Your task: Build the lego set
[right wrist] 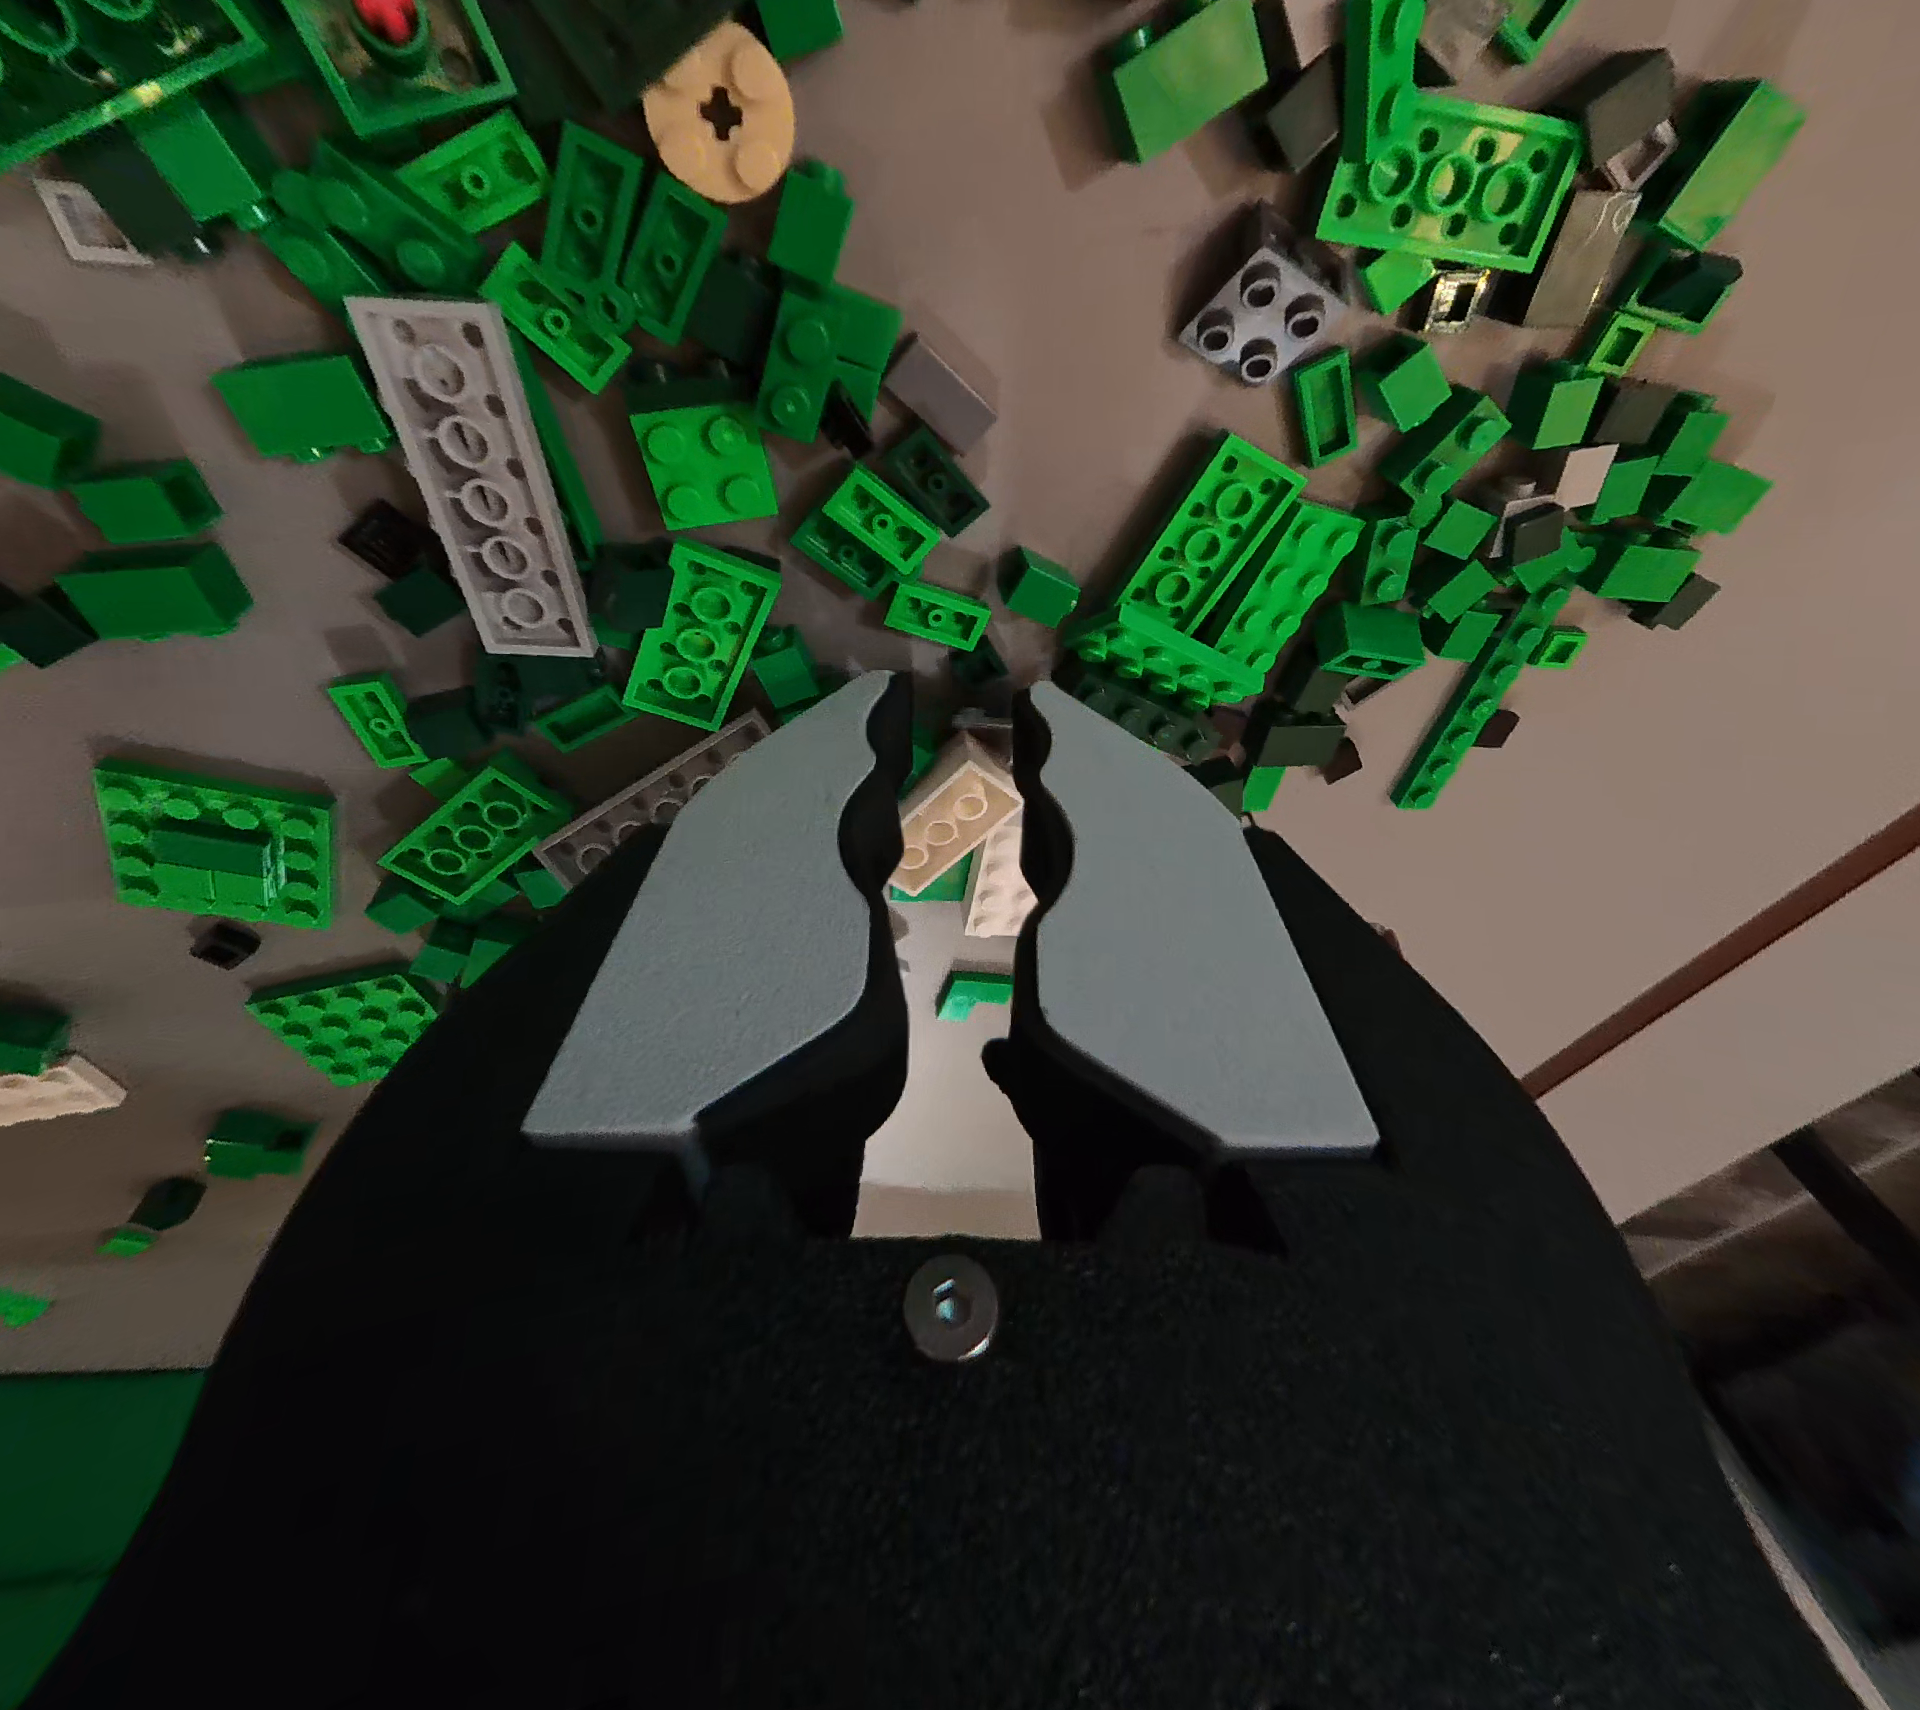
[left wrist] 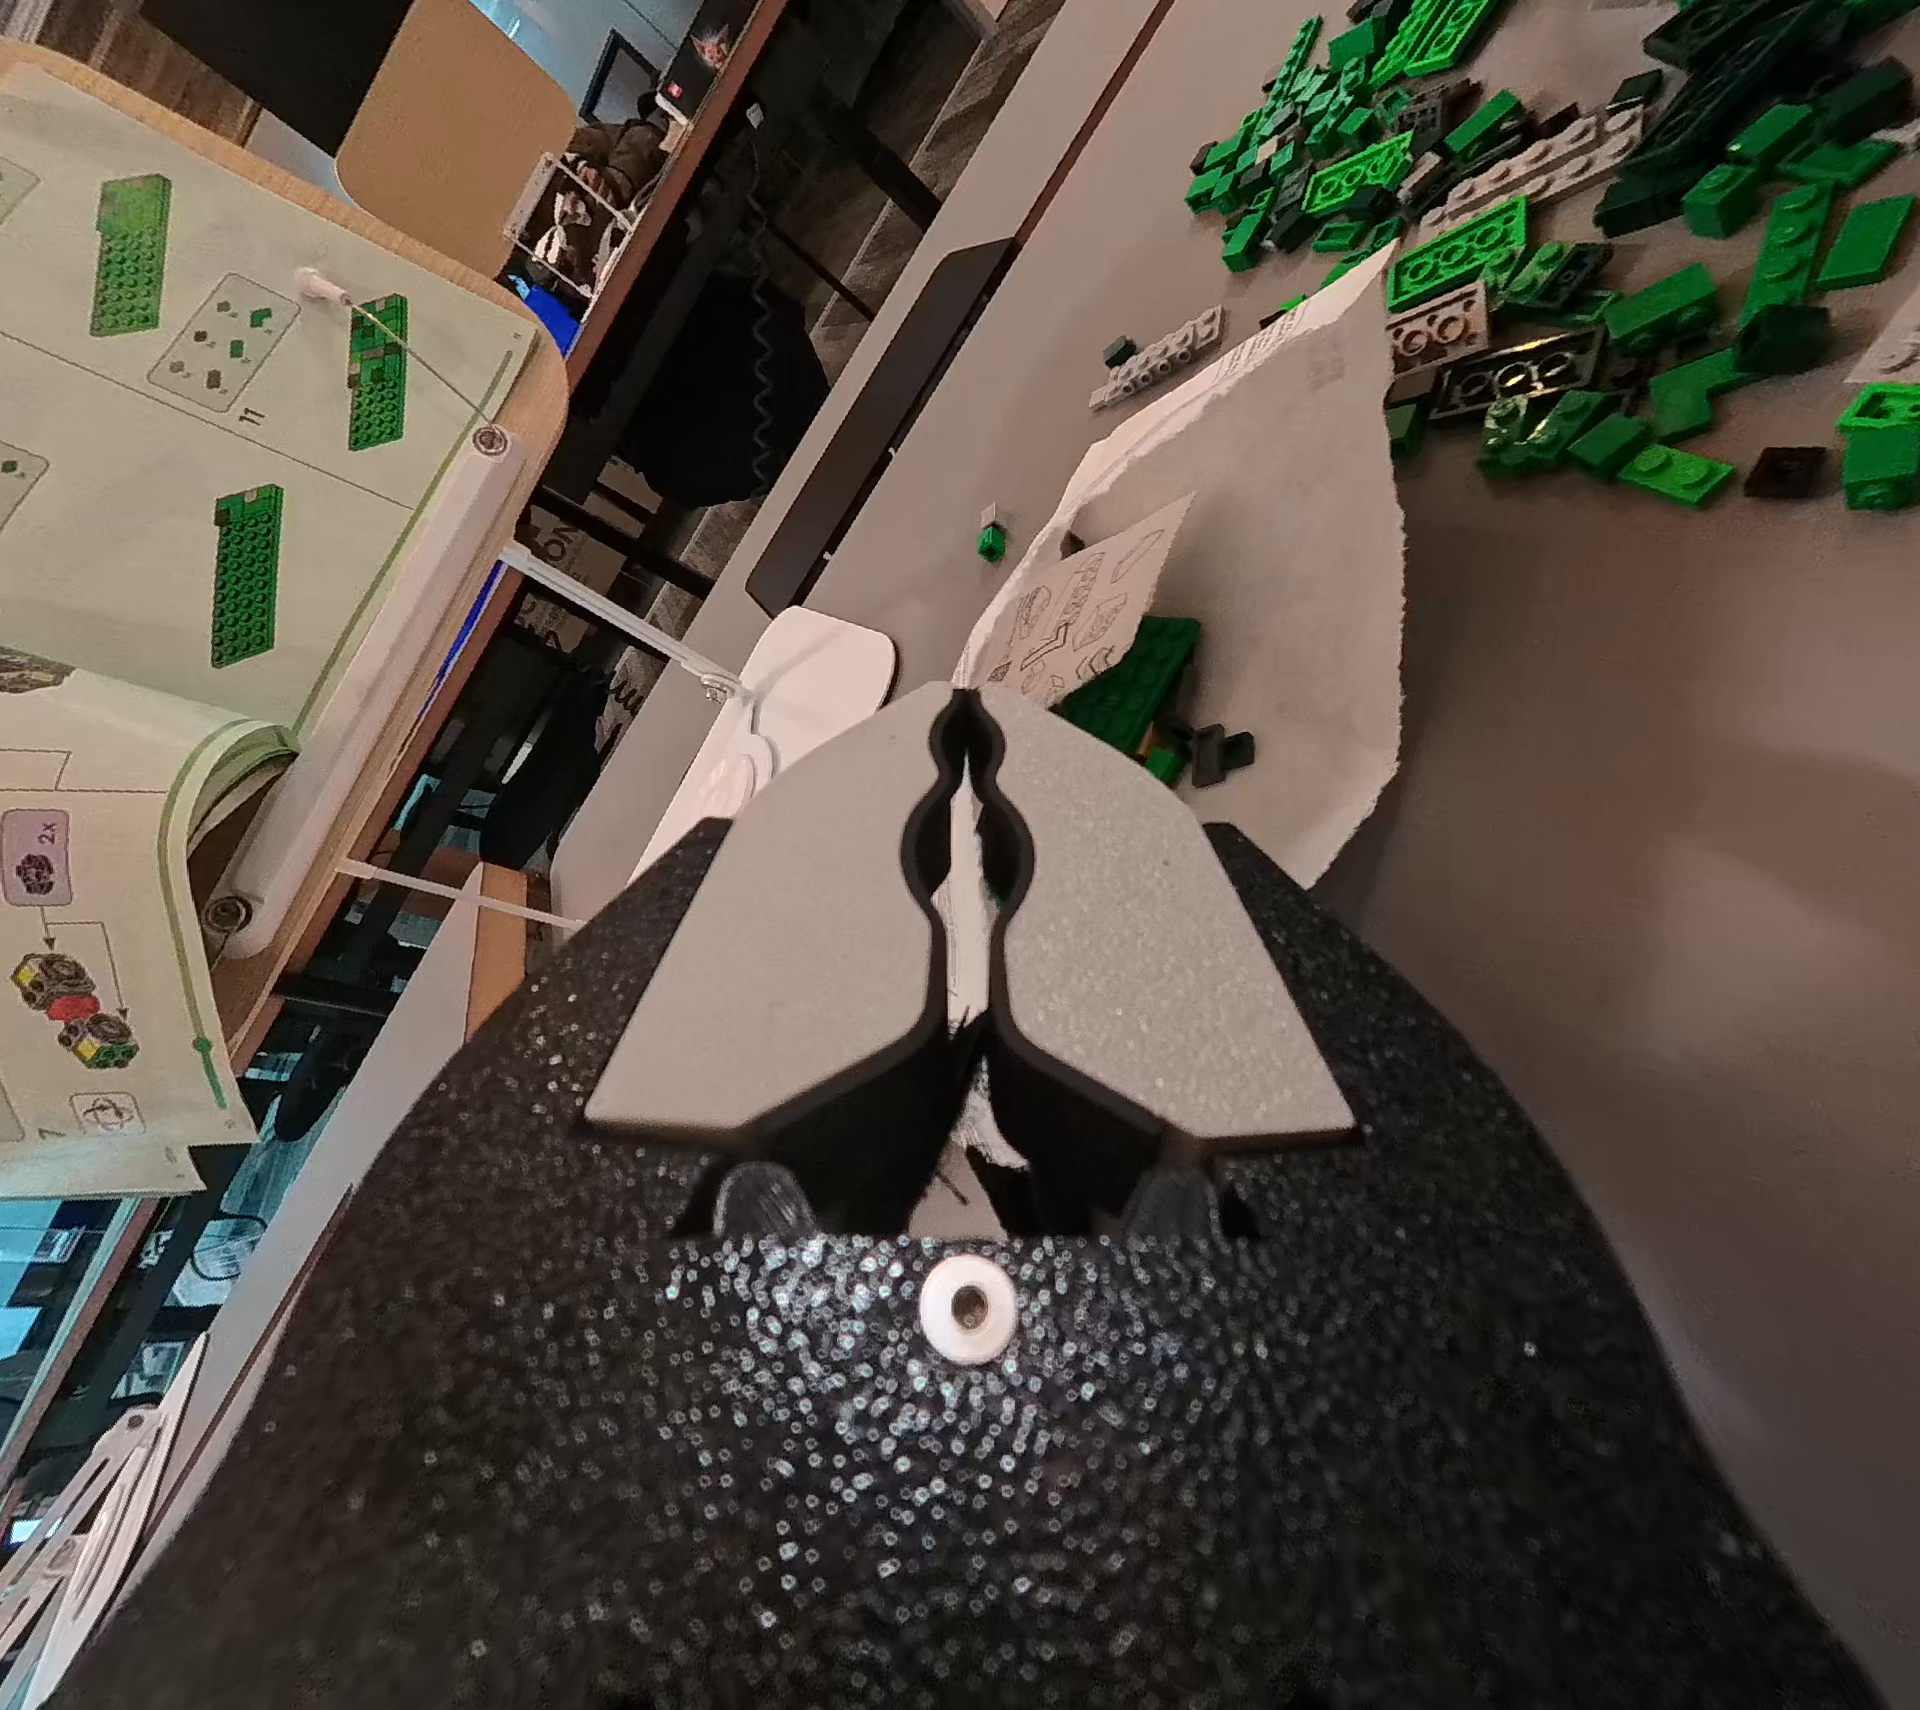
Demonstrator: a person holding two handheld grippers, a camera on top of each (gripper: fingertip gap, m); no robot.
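In the left wrist view, my left gripper point(left wrist: 966, 706) is shut with its tips touching, and I see nothing clearly held in it. It points at a torn white paper bag point(left wrist: 1268, 497) and a green plate point(left wrist: 1132, 673) just beyond. The loose lego pile point(left wrist: 1558, 185), green, dark green and grey, lies at the far right. In the right wrist view, my right gripper point(right wrist: 961, 704) is open above the pile. A cream white brick point(right wrist: 951, 813) lies between and below its fingers, untouched. A bright green plate point(right wrist: 701, 632) lies just left of the tips and a green cluster point(right wrist: 1216, 580) just right.
The open instruction booklet point(left wrist: 208, 434) stands on a wooden holder at the left. A flat black slab point(left wrist: 883, 413) lies at the table's far edge. A tan round plate point(right wrist: 719, 112), a long grey plate point(right wrist: 473, 476) and a grey 2x2 brick point(right wrist: 1262, 320) lie among the pieces. The table edge point(right wrist: 1714, 943) runs at the right. Spacing between my two grippers at the tips: around 30 cm. The grey 2x2 brick point(right wrist: 1262, 320) is closer to my right gripper, around 7 cm from its tips; the left tips are 25 cm off.
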